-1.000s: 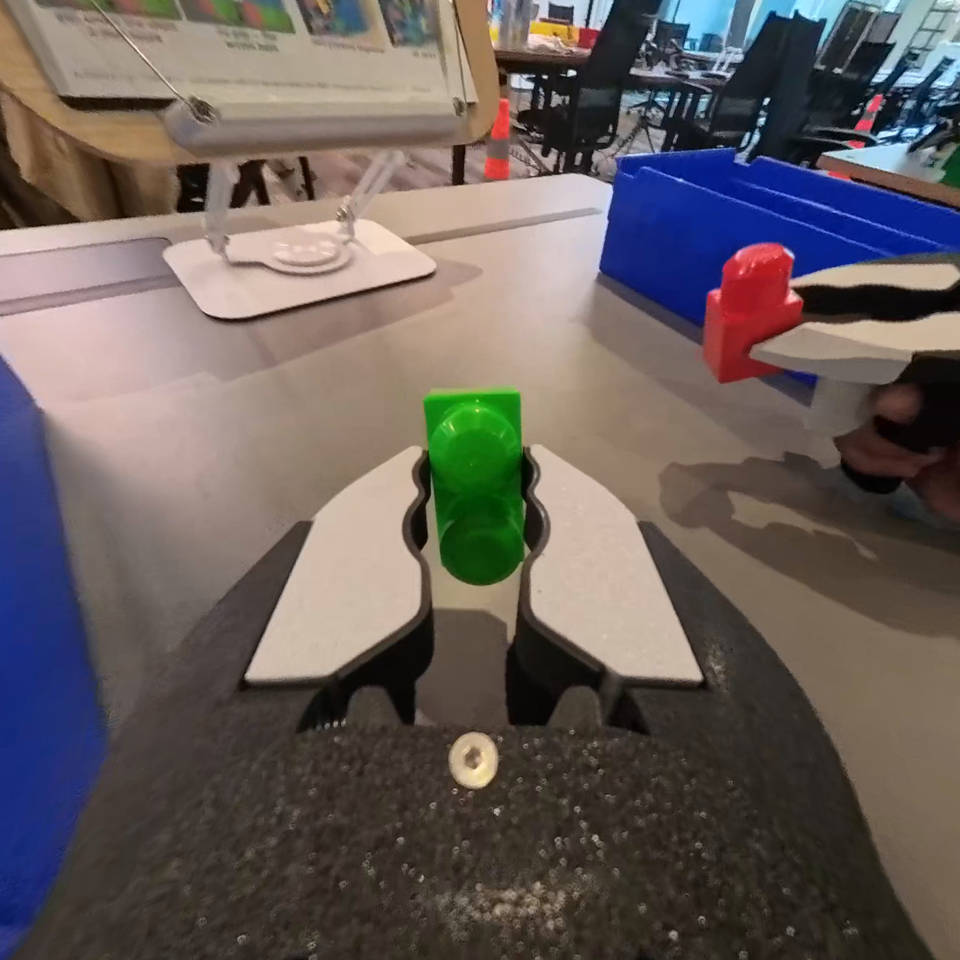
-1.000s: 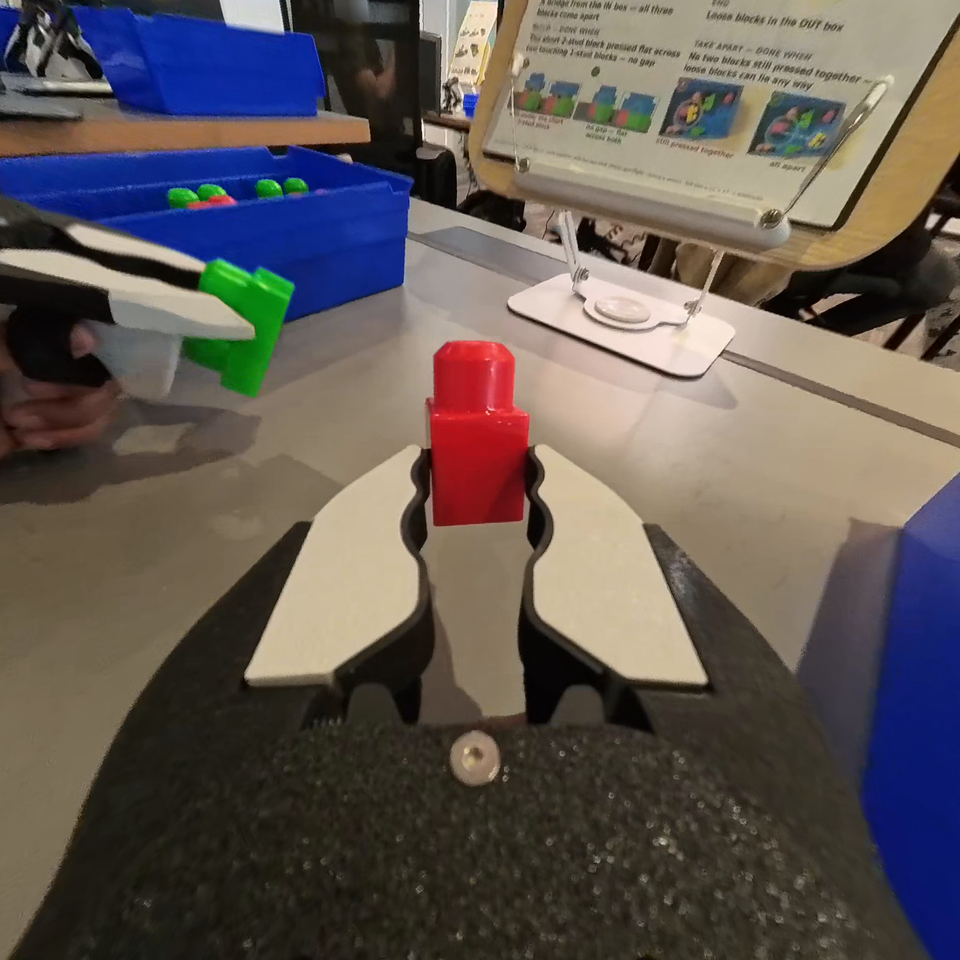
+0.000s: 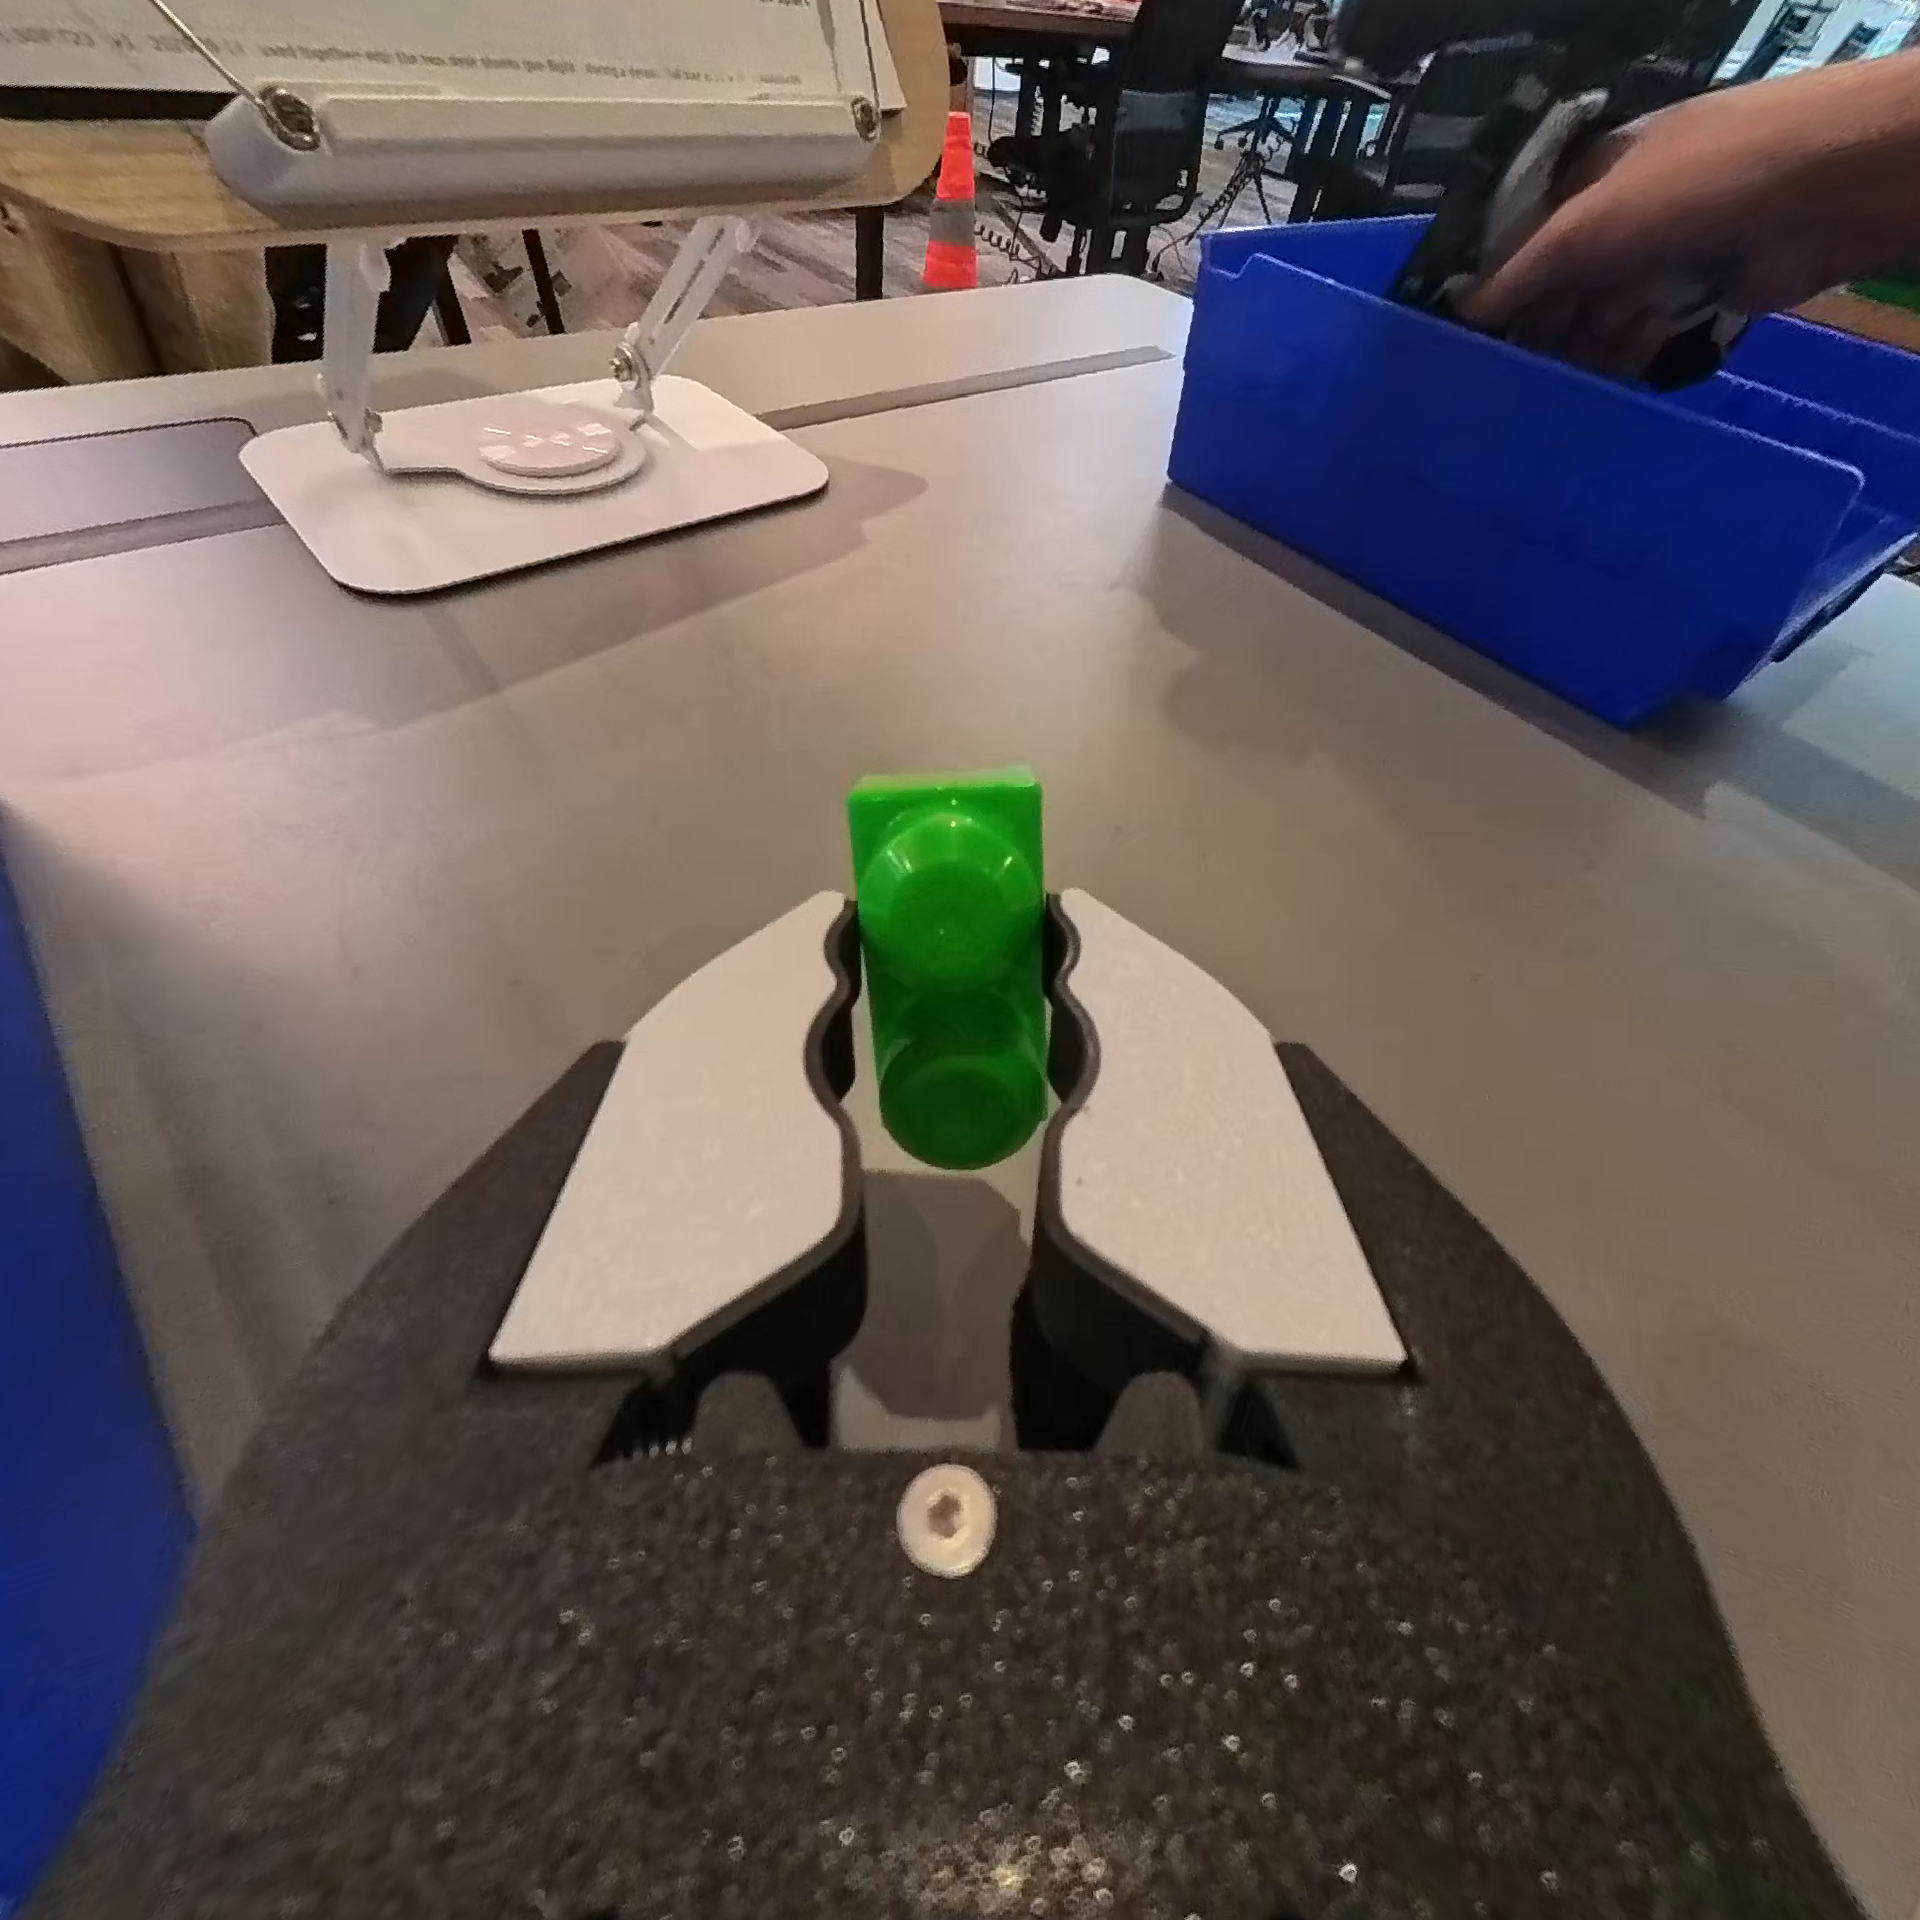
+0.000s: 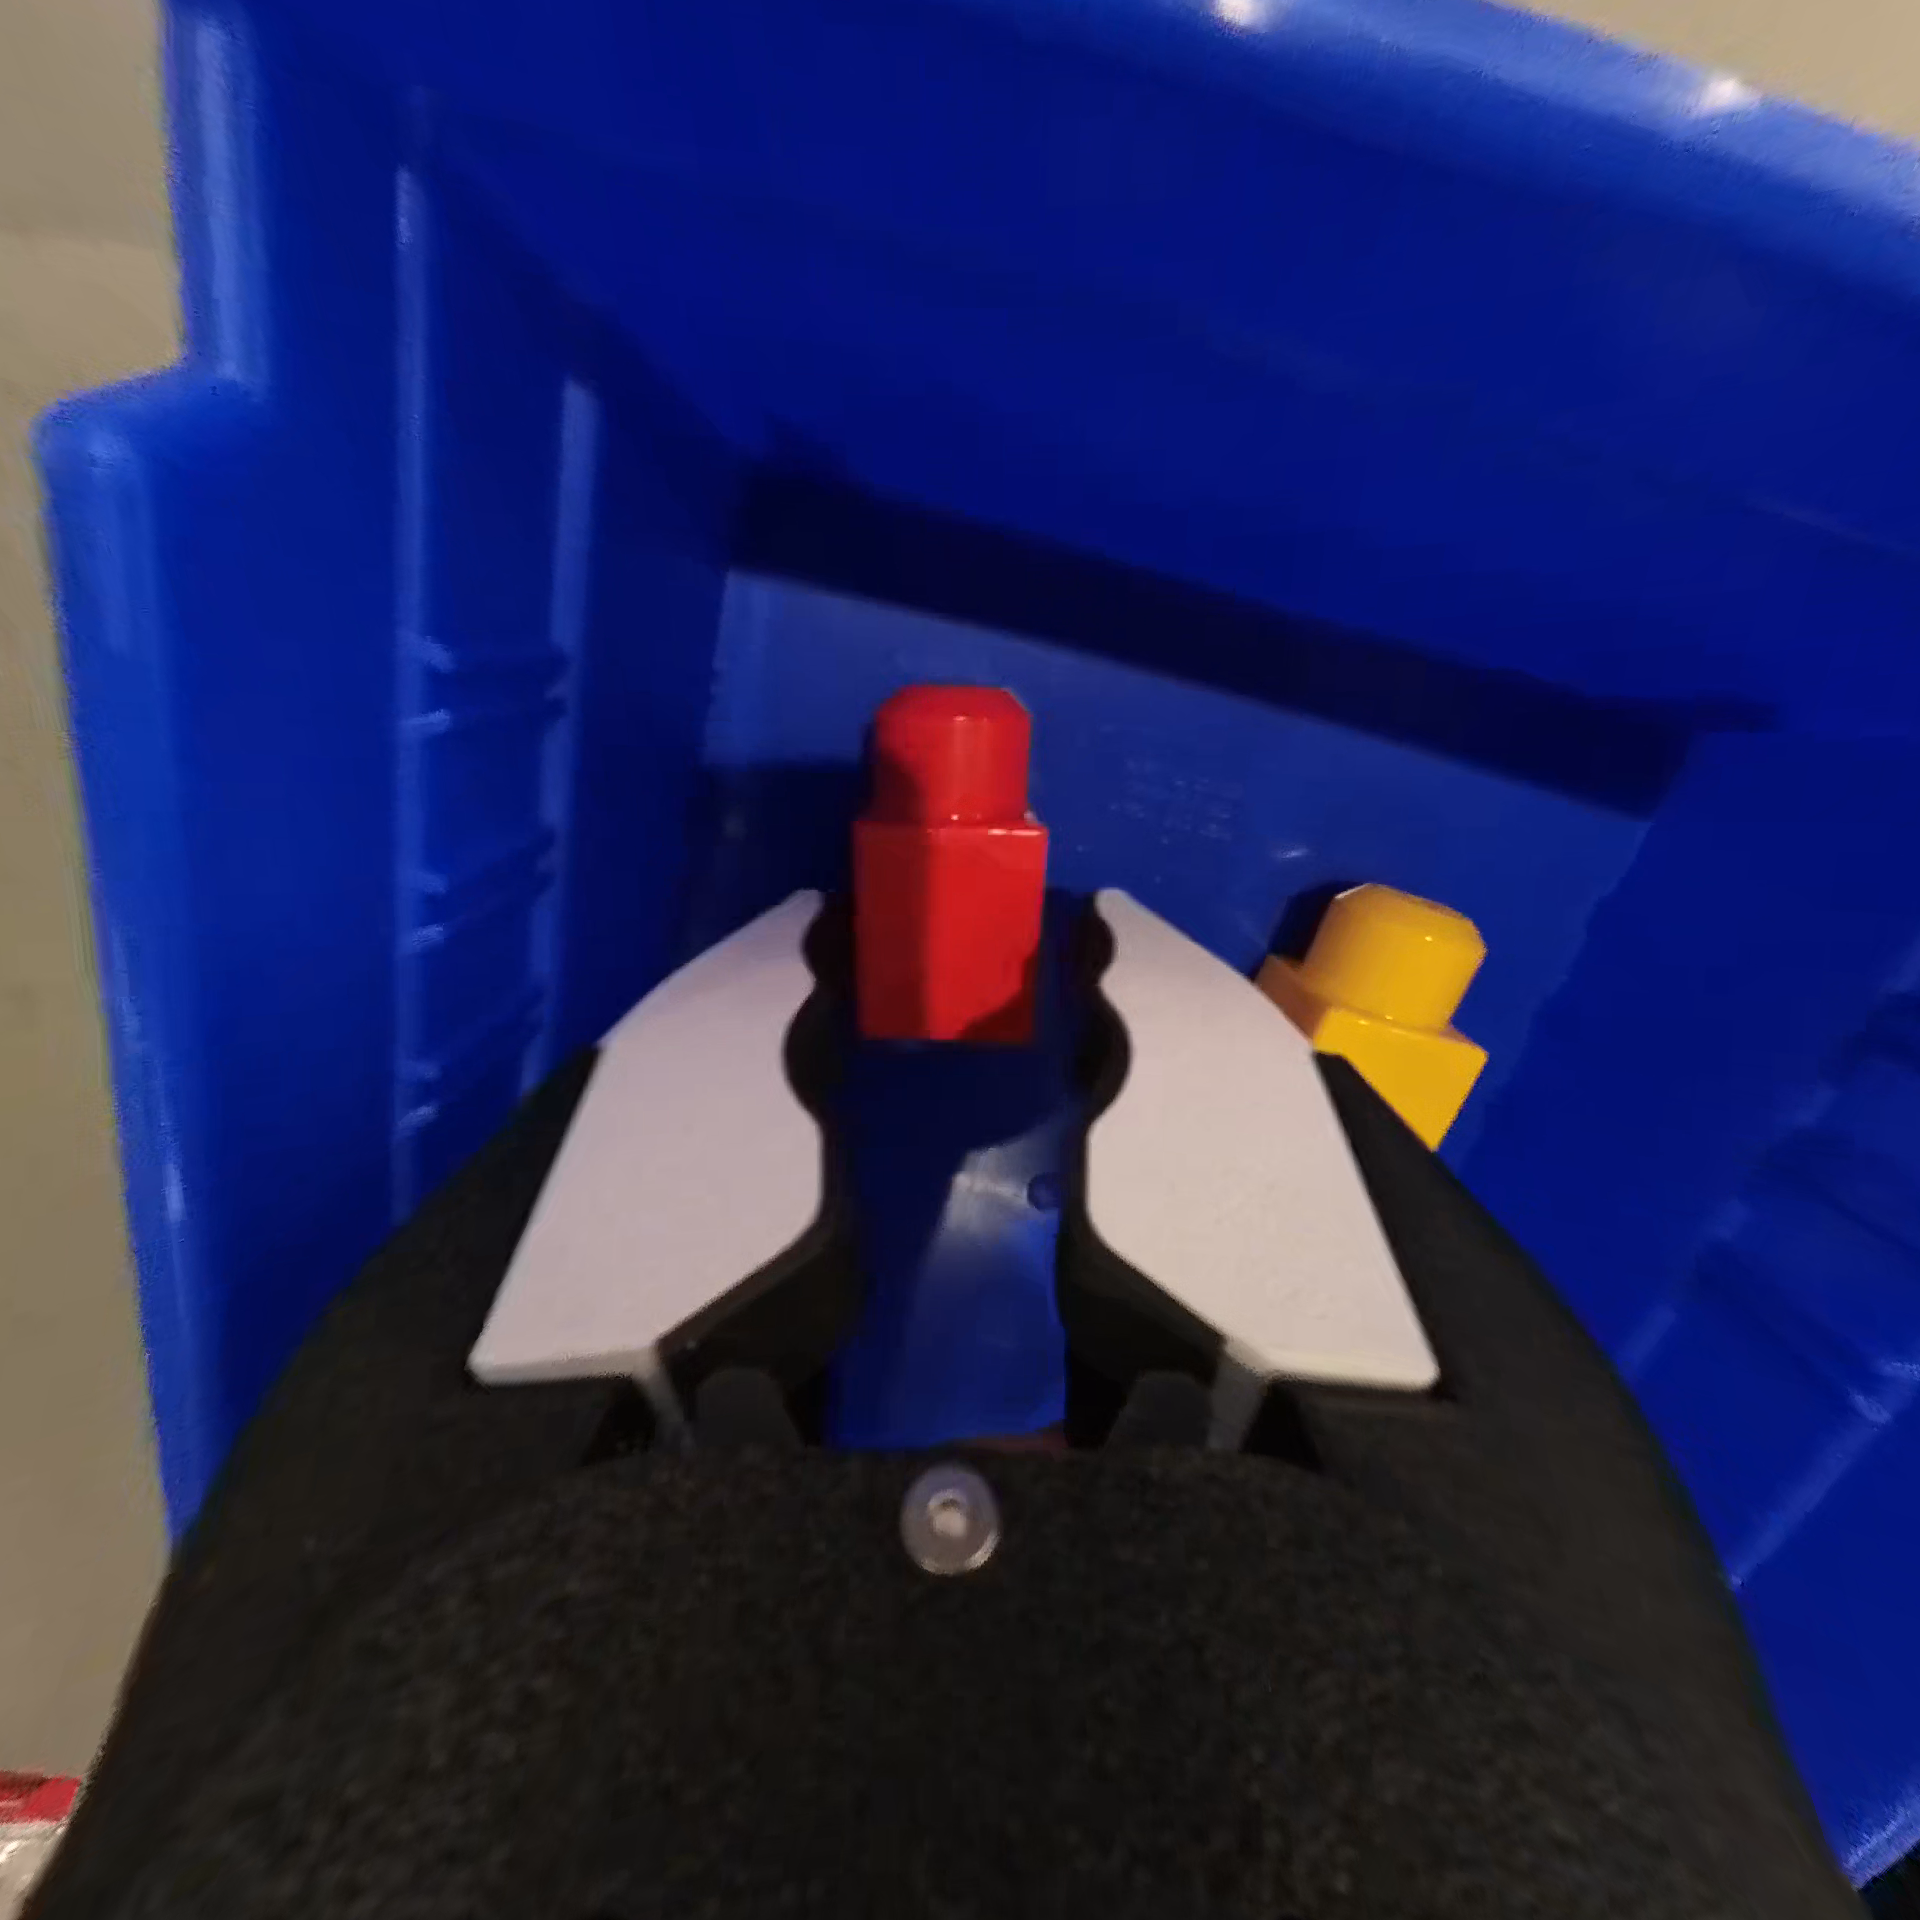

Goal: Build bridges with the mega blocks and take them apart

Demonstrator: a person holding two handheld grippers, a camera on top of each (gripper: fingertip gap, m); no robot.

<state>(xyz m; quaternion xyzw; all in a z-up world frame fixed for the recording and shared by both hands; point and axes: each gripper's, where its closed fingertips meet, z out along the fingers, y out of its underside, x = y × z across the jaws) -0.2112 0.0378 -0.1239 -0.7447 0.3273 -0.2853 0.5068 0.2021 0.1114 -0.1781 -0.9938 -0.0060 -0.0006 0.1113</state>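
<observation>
Gripping, right fingers (image 4: 951,961): red block (image 4: 948,940) pinched low on its body, single stud pointing away along the fingers, held down inside the blue bin (image 4: 1143,364). Yellow block (image 4: 1387,1013) just beside the right finger, lying on the bin floor near its far wall, stud pointing likewise. Coming move, by judgement: release; nearest wall dead ahead of the stud, bin floor under the block, gap between them not readable.

Gripping, left fingers (image 3: 948,971): green block (image 3: 948,966) clamped by its sides, two studs facing the camera, long axis along the fingers, above the table (image 3: 520,790) middle. Same bin (image 3: 1507,499) at the table's right far edge, well apart. Document stand (image 3: 535,473) at the far edge.

Hidden: right gripper mostly behind the hand (image 3: 1621,239); bin interior blurred.
</observation>
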